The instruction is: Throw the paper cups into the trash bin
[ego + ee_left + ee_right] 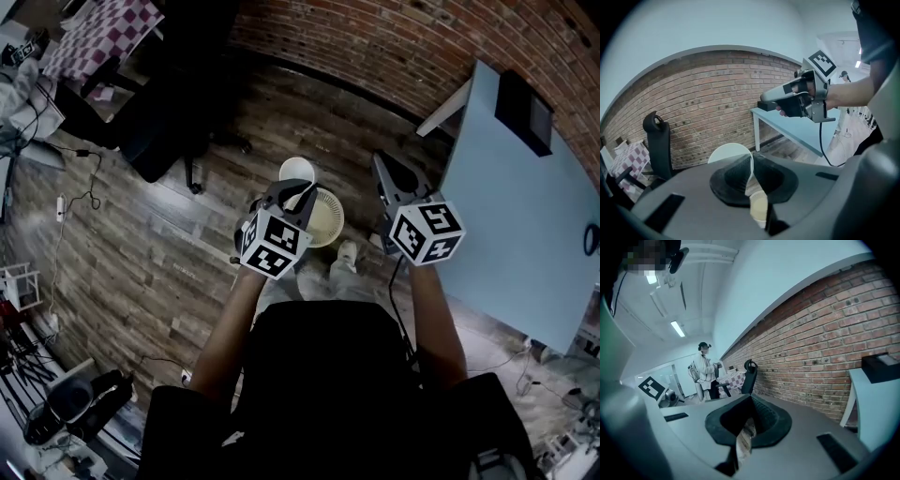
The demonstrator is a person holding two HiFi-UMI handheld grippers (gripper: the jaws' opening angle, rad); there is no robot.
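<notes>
Quick look from my end. L gripper has its fingers clamped on the wall of a white paper cup, pinching it right at the rim, so the cup sticks out ahead of the tips with its round white face toward the left gripper cam. The cup is up in the air, not on anything. In the head view it sits right at the far rim of the trash bin, a round cream thing standing on the wood floor just in front of the person's feet.

R gripper is held beside the left one, on the side near the light blue worktop. Its fingers are together w/ nothing in them afaict, just a thin slit below the pads w/ floor planks showing through.

Other stuff: black box near the worktop's far edge, by the brick wall. A black office chair stands further along that wall, and there's a checkered cloth off in the far left corner of the room. The right gripper cam also shows a person in white standing way back.
</notes>
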